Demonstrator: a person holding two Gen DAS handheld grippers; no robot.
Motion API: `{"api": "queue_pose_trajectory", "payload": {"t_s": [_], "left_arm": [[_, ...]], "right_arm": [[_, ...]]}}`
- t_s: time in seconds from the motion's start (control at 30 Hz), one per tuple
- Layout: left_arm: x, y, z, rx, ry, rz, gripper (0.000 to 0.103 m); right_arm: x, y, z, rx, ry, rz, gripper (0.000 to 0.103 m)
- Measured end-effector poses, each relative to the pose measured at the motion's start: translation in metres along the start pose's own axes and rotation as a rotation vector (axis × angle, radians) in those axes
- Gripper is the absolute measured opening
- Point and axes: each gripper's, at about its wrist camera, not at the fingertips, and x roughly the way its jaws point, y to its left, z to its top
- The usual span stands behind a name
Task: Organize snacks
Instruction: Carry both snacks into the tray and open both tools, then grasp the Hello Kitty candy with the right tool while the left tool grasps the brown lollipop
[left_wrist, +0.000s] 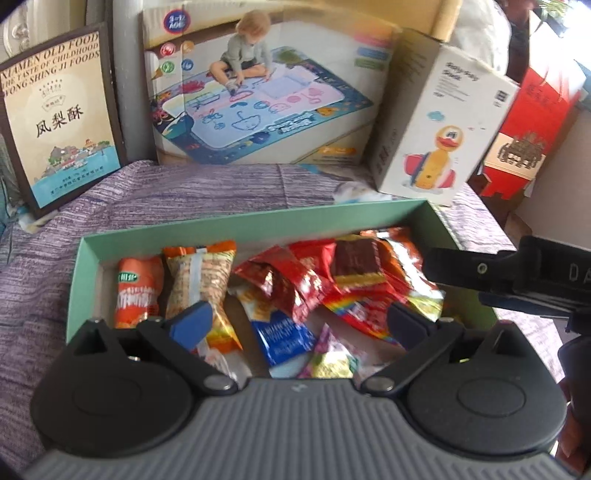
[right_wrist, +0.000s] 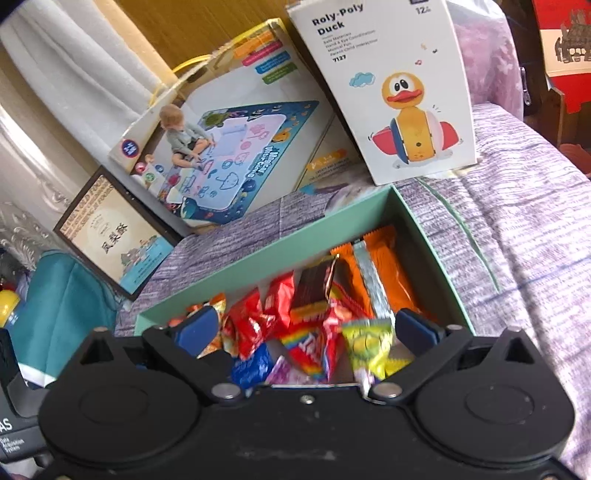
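Both spread wide, gripping nothing: left gripper (left_wrist: 299, 325) and right gripper (right_wrist: 308, 328), poised over the green box (left_wrist: 229, 229). Inside that box, mixed snack packets (left_wrist: 306, 284) heaped together. Behind the box, Roly-Poly Duck carton (right_wrist: 391, 92) upright on purple cloth (left_wrist: 147, 199).

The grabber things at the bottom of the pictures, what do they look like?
The left gripper has black hinged arms with silver rivets, two round black discs, blue pads on its fingertips and a ribbed grey body. The right gripper matches, with blue fingertips, but its body is plain black. No cables or sleeves show.
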Motion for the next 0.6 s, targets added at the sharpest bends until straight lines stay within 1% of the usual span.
{"api": "queue_pose_trajectory", "payload": {"t_s": [0.2,0.37,0.6], "left_arm": [[-0.037,-0.013,-0.023,0.019,-0.016,-0.021,0.103],[-0.064,-0.026,-0.056,0.063,-0.019,-0.057,0.103],[-0.074,-0.044,-0.113,0.137,0.042,-0.083,0.103]], "right_arm": [[-0.037,-0.003,-0.024,-0.015,-0.006,-0.005,0.103],[-0.068,-0.017,-0.051,-0.014,-0.003,-0.009,0.103],[-0.098,-0.05,-0.095,0.013,0.014,-0.049,0.103]]}}
